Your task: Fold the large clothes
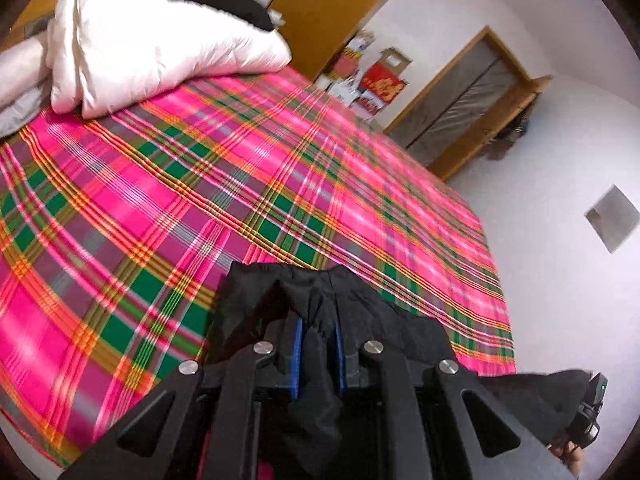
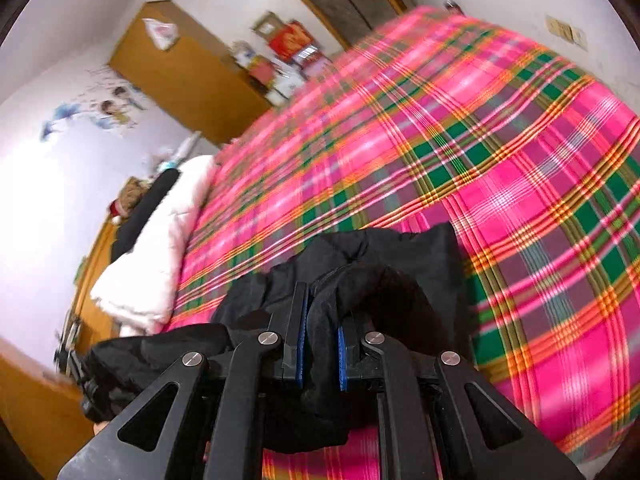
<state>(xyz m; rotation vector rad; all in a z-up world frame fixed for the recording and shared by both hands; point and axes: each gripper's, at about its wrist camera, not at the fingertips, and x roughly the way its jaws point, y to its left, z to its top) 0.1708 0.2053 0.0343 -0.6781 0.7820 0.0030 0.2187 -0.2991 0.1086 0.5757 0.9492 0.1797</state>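
The left gripper (image 1: 318, 354) has its blue pads (image 1: 297, 360) clenched on a bunched fold of the black garment (image 1: 320, 280), the cloth puckered between them and spilling over the jaws on both sides. The right gripper (image 2: 322, 354) does the same: its pads (image 2: 301, 354) are pinched on a thick roll of the garment (image 2: 380, 264), which drapes forward past the fingertips. A two-point hold like this probably lets the person carry the garment spread between both hands, so it can be laid out flat rather than dropped in a heap.

Beyond the fingers, the garment hangs over the near part of the bed (image 1: 200, 168), whose pink, green and orange plaid sheet lies smooth and bare, a good surface for folding. From the left view, a stretch of black cloth runs off to the right toward the other gripper at the frame edge. Further out, a white duvet (image 1: 160, 36) is piled at the head of the bed, out of the way, and a wooden wardrobe (image 2: 188, 72) stands against the wall.
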